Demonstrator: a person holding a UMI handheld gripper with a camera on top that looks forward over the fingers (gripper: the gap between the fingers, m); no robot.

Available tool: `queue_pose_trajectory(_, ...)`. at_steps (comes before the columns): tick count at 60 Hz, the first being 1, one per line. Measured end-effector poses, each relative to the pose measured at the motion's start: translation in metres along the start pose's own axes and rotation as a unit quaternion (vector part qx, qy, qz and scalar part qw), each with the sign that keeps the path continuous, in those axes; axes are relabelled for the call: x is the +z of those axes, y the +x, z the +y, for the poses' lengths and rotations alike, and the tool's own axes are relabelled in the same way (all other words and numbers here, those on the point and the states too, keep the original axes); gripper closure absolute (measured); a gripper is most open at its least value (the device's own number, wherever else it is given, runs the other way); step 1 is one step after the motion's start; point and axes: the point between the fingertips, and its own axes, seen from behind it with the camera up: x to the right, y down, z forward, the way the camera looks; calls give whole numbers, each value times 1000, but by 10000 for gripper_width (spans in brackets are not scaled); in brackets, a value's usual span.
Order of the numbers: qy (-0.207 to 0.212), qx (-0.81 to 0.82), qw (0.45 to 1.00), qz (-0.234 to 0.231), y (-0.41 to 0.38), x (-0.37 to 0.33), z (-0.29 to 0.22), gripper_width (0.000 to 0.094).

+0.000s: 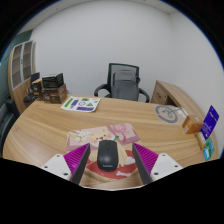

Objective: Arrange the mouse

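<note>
On the far left we see a cabinet (20, 72) with glass doors against the white wall, and beside it, on the back corner of the wooden table (60, 125), a few dark boxes (48, 84) stacked together. Just ahead of those lies a flat green and white box (76, 102).

Moving toward the middle, we find the left finger of our tongs (107, 160) with its magenta pad (77, 157). Between the two fingers sits the black mouse (106, 154), resting on a pink printed mouse mat (112, 137) that lies on the table near its front edge. The tongs stand fairly wide, with the mouse between them; we see a little of the mat at either side of the mouse, so the pads do not appear to press on it. Beyond the mouse, behind the table, stands a black mesh office chair (122, 82).

To the right of the mouse comes the other magenta pad (148, 158). Further right, on the table, lies a round grey object (168, 114) that we cannot name, then a blue box (209, 124) standing upright near the table's right end. Behind these a wooden side cabinet (180, 98) runs along the wall.
</note>
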Motion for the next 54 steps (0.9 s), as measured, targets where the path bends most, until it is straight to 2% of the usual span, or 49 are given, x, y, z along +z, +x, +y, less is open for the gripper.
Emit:
queue_pose_trajectory(13, 15, 20, 1000, 9, 33, -150, -4, 72)
queue_pose_trajectory(29, 3, 30, 999, 41, 89, -307, 45, 71)
queue_pose_trajectory(38, -3, 54, 997, 58, 111, -360, 80, 69)
queue_pose_trajectory(54, -7, 57, 994, 90, 139, -386, 109, 70)
